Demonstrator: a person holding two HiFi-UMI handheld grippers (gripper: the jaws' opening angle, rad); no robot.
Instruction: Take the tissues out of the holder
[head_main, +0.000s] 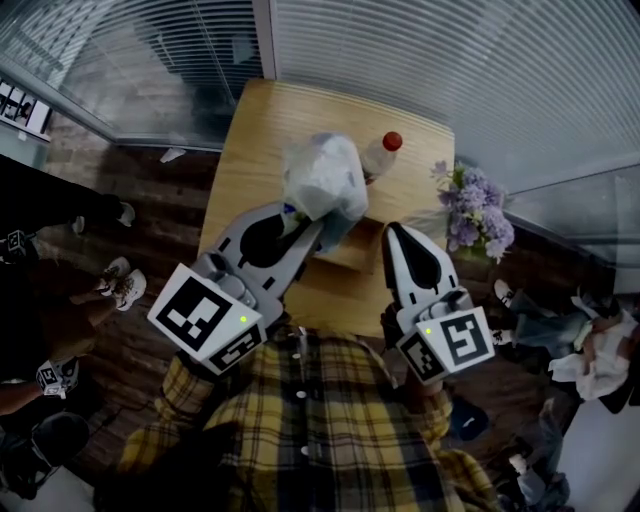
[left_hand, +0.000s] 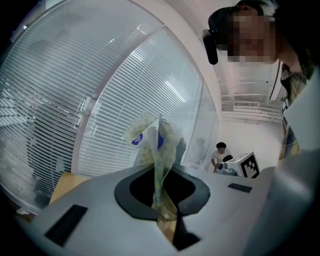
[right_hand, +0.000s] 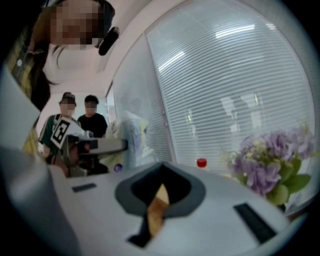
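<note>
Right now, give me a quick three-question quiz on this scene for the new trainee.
1. True or false: the left gripper is empty.
2. The cap on the bottle behind the tissue pack is: A blue, B red, C green.
3. What shows just right of the table in the head view?

Key: 1 false, its jaws are shut on the tissue pack's wrapper. 2 B. 3 purple flowers.
</note>
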